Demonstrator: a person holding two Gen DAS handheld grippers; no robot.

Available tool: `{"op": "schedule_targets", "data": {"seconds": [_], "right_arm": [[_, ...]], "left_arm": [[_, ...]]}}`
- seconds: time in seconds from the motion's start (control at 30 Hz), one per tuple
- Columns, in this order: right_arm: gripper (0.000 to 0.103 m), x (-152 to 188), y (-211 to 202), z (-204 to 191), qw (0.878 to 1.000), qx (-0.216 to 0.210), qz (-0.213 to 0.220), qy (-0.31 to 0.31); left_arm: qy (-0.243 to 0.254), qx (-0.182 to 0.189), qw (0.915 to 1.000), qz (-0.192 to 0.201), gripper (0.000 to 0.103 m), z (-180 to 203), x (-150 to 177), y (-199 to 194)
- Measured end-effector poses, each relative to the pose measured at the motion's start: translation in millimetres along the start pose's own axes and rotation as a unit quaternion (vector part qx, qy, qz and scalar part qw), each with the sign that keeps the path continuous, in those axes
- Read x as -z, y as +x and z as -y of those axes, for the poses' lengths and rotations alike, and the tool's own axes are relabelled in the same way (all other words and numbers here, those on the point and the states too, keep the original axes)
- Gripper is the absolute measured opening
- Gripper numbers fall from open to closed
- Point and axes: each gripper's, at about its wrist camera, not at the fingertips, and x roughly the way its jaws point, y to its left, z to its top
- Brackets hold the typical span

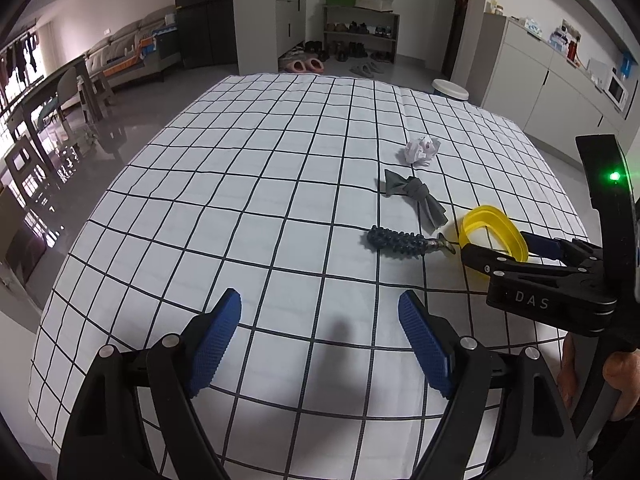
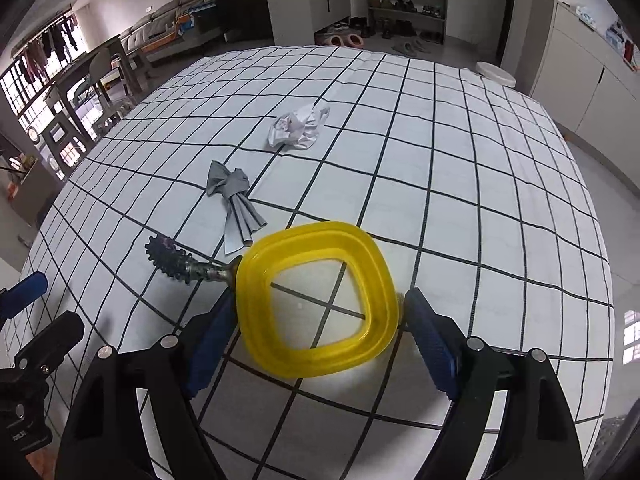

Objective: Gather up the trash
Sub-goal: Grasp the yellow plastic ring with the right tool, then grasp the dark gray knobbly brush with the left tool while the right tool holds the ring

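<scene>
Right gripper [image 2: 320,320]: jaws apart, straddling the yellow ring [image 2: 316,300], its left pad touching the rim, the right just beside it. Ring lay toward the table's [image 2: 500,200] right edge. Left gripper [image 1: 320,344]: jaws apart, empty.

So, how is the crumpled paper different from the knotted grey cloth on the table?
The crumpled paper is white and balled up; the knotted grey cloth is grey, long and tied in the middle. The paper lies farther from the yellow container, while the cloth almost reaches it. Both rest untouched on the checked tablecloth.
</scene>
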Motion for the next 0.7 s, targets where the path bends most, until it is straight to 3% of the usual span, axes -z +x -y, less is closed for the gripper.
{"op": "schedule_targets", "data": {"seconds": [0.07, 0.37, 0.7], "right_arm": [[0.07, 1, -2, -2, 1.0, 0.003, 0.001, -0.003], [0.07, 12, -39, 13, 1.0, 0.007, 0.021, 0.021], [0.07, 57, -107, 58, 0.997, 0.034, 0.03, 0.066]], "left_arm": [[0.0, 0.0, 1.0, 0.0, 0.079, 0, 0, 0], [-0.002, 0.012, 0.9999, -0.001, 0.079, 6, -2, 1], [0.014, 0.011, 0.9997, 0.014, 0.086, 31, -9, 5]]}}
